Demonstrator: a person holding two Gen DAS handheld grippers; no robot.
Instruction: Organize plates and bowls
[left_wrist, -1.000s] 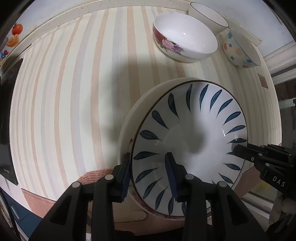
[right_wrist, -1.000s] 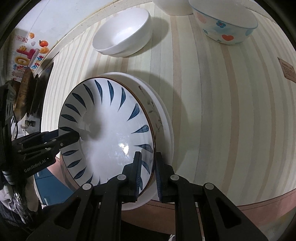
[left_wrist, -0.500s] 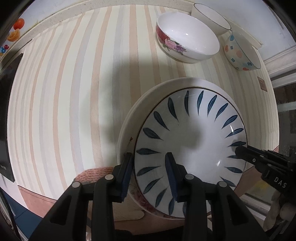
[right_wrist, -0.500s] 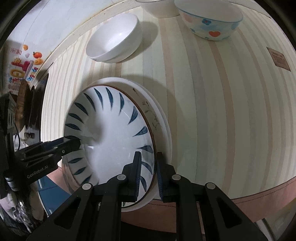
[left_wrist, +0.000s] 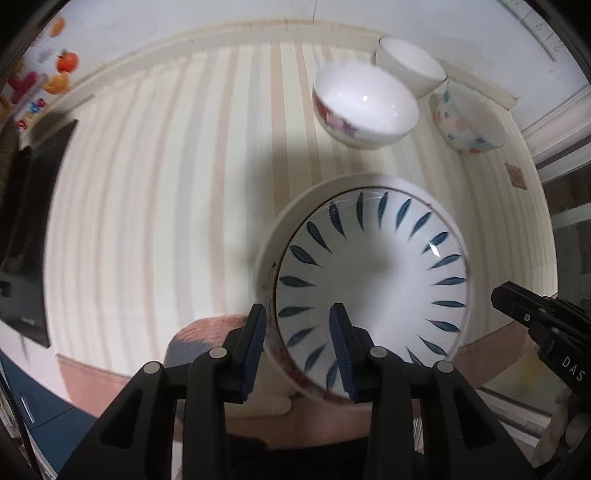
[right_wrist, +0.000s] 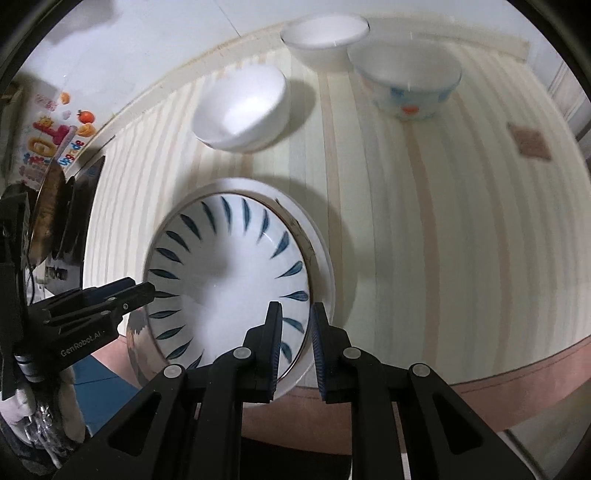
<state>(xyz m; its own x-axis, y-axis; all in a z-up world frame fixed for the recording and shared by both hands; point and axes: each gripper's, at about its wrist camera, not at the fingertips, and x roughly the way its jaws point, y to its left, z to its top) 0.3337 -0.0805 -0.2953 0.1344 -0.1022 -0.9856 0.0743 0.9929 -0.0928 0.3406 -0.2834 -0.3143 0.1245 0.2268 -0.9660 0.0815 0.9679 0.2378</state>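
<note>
Here, at the bottom of the left wrist view, the left gripper has its fingers spread wide, straddling the near edge of the blue-leaf plate: one finger sits outside the rim, the other over the plate's inner surface, with clear gaps on both sides. The blue-leaf plate rests in a larger white plate, whose rim shows as a pale crescent on the left and top. Both lie near the front edge of the striped table, right of centre in the frame. At the right edge, the right gripper points toward the stack without touching it.

In the right wrist view, the right gripper is at bottom centre, its fingers parted by a narrow gap that spans the near right rims of the blue-leaf plate and the white plate; whether they touch the rims cannot be told. The left gripper reaches in from the lower left, its tip at the plate's rim.

Further back, toward the top of the frame, stand three bowls: a flowered bowl, a plain white bowl behind it, and a spotted bowl just to the right.
</note>
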